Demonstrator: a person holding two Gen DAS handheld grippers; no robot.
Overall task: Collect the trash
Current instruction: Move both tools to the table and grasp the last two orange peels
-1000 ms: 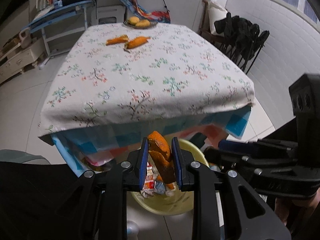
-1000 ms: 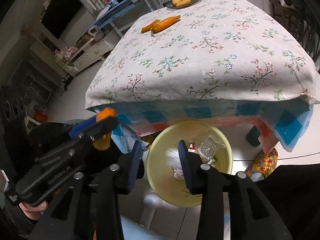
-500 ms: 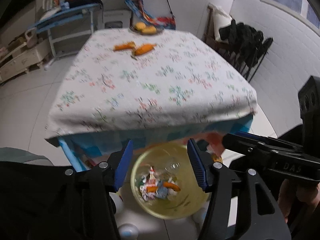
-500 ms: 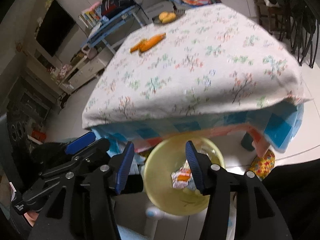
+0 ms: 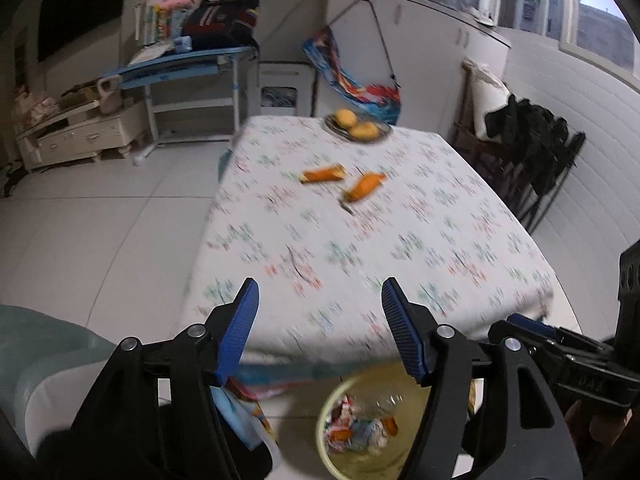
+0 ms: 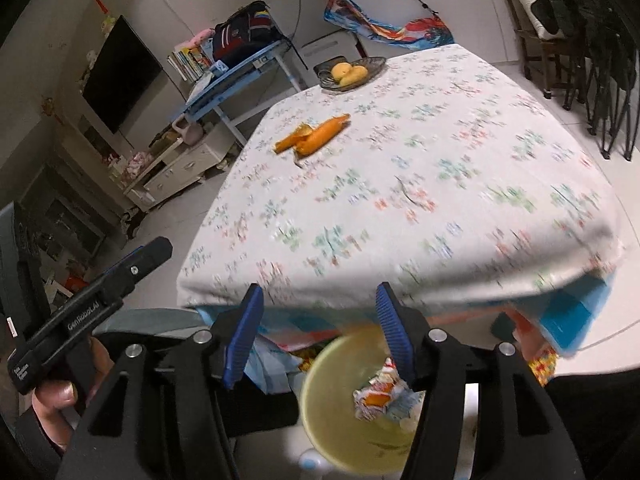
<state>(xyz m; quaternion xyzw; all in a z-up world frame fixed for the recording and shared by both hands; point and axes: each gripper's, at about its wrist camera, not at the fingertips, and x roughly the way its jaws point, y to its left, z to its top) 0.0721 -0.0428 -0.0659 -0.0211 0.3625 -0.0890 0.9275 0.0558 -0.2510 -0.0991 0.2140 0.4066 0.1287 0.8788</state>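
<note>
Two orange peels (image 5: 322, 173) (image 5: 363, 186) lie on the flowered tablecloth (image 5: 360, 248) toward its far end; they also show in the right wrist view (image 6: 314, 139). A yellow bin (image 5: 360, 464) stands on the floor below the table's near edge, holding wrappers and orange peel pieces (image 5: 362, 430); it shows in the right wrist view too (image 6: 320, 392). My left gripper (image 5: 318, 312) is open and empty, above the near table edge. My right gripper (image 6: 318, 316) is open and empty, above the bin and the table edge.
A plate of yellow fruit (image 5: 358, 126) sits at the table's far end. Dark chairs (image 5: 532, 160) stand to the right. A blue desk (image 5: 180, 68) and a low cabinet (image 5: 80, 136) stand at the back left. A grey seat (image 5: 36, 352) is near left.
My left gripper opened and dropped the orange peel into the bin. Both grippers then rose and tilted up toward the tabletop.
</note>
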